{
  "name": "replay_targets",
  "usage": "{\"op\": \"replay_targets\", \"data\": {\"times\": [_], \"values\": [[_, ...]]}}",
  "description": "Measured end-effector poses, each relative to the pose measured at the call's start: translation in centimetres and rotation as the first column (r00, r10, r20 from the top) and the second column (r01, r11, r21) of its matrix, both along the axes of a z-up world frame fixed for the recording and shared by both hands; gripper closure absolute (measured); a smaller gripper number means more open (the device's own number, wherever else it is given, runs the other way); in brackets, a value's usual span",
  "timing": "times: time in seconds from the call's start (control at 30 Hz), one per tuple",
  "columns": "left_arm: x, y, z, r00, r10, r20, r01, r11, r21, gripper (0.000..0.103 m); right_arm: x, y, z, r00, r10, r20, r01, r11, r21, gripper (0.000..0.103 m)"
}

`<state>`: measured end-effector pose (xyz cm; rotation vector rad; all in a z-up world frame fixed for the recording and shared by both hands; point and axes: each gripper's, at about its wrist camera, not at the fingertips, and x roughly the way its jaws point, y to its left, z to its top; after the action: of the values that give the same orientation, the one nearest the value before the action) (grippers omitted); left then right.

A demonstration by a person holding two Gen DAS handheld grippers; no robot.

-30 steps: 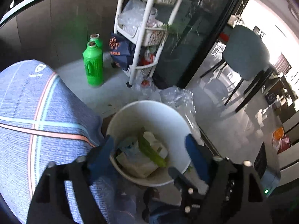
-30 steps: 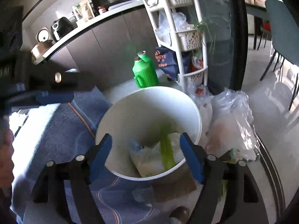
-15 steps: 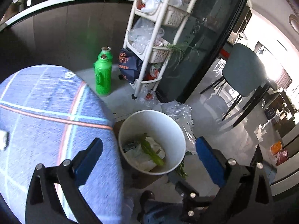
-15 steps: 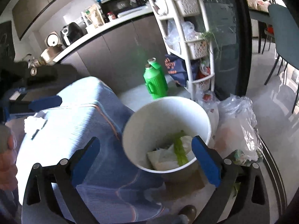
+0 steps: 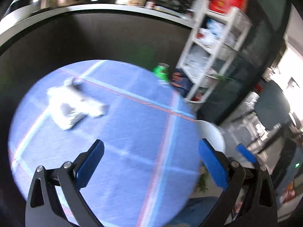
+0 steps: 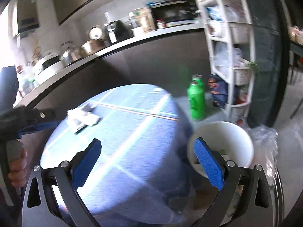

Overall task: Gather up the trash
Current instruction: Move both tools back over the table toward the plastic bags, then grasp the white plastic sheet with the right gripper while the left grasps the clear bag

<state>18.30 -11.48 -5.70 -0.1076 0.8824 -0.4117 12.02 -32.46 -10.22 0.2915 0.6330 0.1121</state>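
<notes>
In the left wrist view the left gripper (image 5: 150, 156) has its blue fingers (image 5: 90, 160) spread wide with nothing between them; they have just been opening and now frame only the blue striped cloth of the tabletop (image 5: 132, 132). The right gripper (image 6: 147, 160) stands the same in its own view: its fingers (image 6: 86, 162) have just been opening too, set far apart and empty, one over the cloth at lower left and the other in front of the white bin (image 6: 236, 138) at lower right.

Beyond the fingers, the remaining trash is a crumpled heap of white paper (image 5: 73, 106) lying on the cloth in the left-centre of the left wrist frame, well apart from both grippers. The right wrist view shows the same white paper (image 6: 81, 120) at centre left, with the left gripper (image 6: 34, 121) and the person's hand (image 6: 17, 164) at the left edge. The bin stands on the floor just beside the tabletop's edge, with some waste visible inside it; a green bottle (image 6: 196, 100) and a white rack (image 6: 231, 56) stand behind it.

Judging from this, the step in hand is the reach for the next piece. The next move calls for bringing open fingers down around the paper, closing on enough of the loose heap to lift it whole, then carrying it over the bin's rim
</notes>
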Motion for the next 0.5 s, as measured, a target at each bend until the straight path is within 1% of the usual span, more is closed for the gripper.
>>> {"op": "replay_targets", "data": {"times": [0.13, 0.23, 0.3, 0.43, 0.5], "values": [[0.3, 6.2, -0.3, 0.994, 0.110, 0.001, -0.110, 0.994, 0.007, 0.004, 2.2, 4.5, 1.0, 0.992, 0.129, -0.007, -0.129, 0.992, 0.005, 0.009], [0.6, 9.7, -0.8, 0.988, 0.154, 0.002, -0.154, 0.988, 0.000, 0.004, 4.4, 7.8, 1.5, 0.975, 0.221, -0.024, -0.220, 0.975, 0.016, 0.010], [0.7, 11.8, -1.2, 0.986, 0.165, -0.003, -0.165, 0.986, -0.013, 0.004, 6.2, 10.3, 1.6, 0.960, 0.278, -0.040, -0.278, 0.960, 0.005, 0.012], [1.2, 14.0, -2.1, 0.988, 0.155, -0.005, -0.155, 0.987, -0.032, 0.004, 10.0, 14.3, 1.5, 0.930, 0.358, -0.084, -0.360, 0.933, -0.014, 0.018], [1.7, 14.8, -2.6, 0.989, 0.149, -0.006, -0.149, 0.988, -0.037, 0.005, 12.1, 16.3, 1.2, 0.915, 0.389, -0.111, -0.395, 0.917, -0.044, 0.022]]}}
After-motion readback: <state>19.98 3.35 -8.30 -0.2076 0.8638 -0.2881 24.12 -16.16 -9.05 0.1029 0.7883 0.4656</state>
